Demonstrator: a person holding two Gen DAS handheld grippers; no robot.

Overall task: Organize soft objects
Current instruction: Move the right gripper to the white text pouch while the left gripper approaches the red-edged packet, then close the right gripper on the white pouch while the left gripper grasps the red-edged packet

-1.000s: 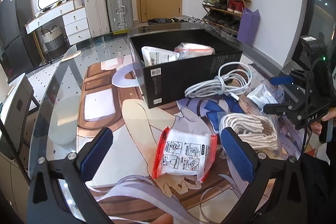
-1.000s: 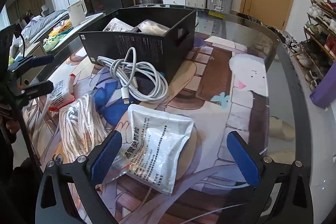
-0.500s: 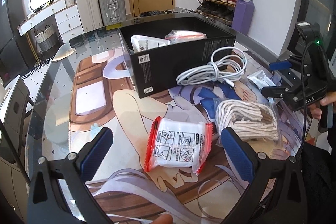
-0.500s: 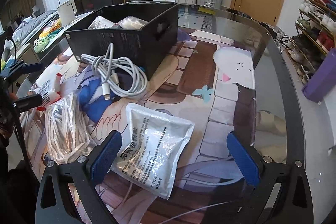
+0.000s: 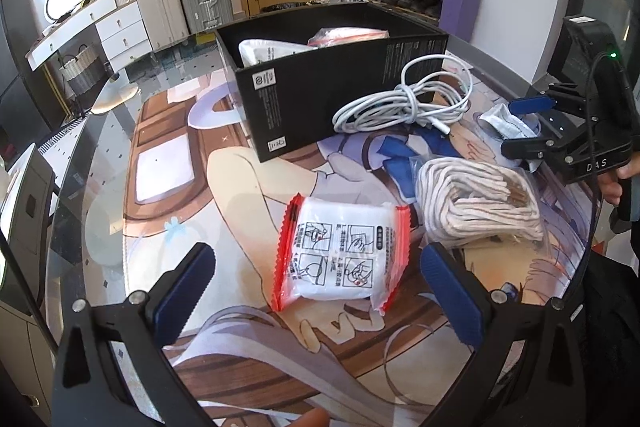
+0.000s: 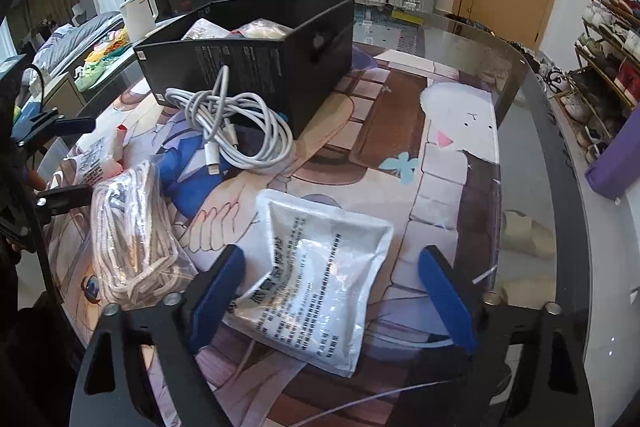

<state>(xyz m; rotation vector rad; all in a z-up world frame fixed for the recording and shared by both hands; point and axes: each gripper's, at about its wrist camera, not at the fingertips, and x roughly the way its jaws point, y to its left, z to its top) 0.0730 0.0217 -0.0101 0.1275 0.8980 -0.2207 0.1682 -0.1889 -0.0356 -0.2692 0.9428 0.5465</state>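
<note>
1. Left wrist view: the left tool [image 5: 316, 291] is standing wide, its blue pads well apart and pressing on nothing. Between them, just ahead, a white packet with red edges [image 5: 340, 251] is lying flat on the counter [image 5: 100, 187].
2. Ahead and to the right of that tool a bagged bundle of pale rope [image 5: 476, 203] is resting, and beyond it a coiled white cable [image 5: 404, 99] is leaning on the black box [image 5: 320, 99], which is holding two packets.
3. At the far right the right tool [image 5: 528, 125] is closing around a silver pouch [image 5: 504, 121].
4. Right wrist view: the right tool [image 6: 332, 291] has just been narrowing, yet its pads are still standing apart; the silver pouch [image 6: 320, 283] is lying between them on the counter [image 6: 528, 155], the left pad at its edge.
5. To the left of this tool sits the rope bundle [image 6: 128, 235]; ahead are the cable [image 6: 236, 127] and the box [image 6: 248, 63].
</note>
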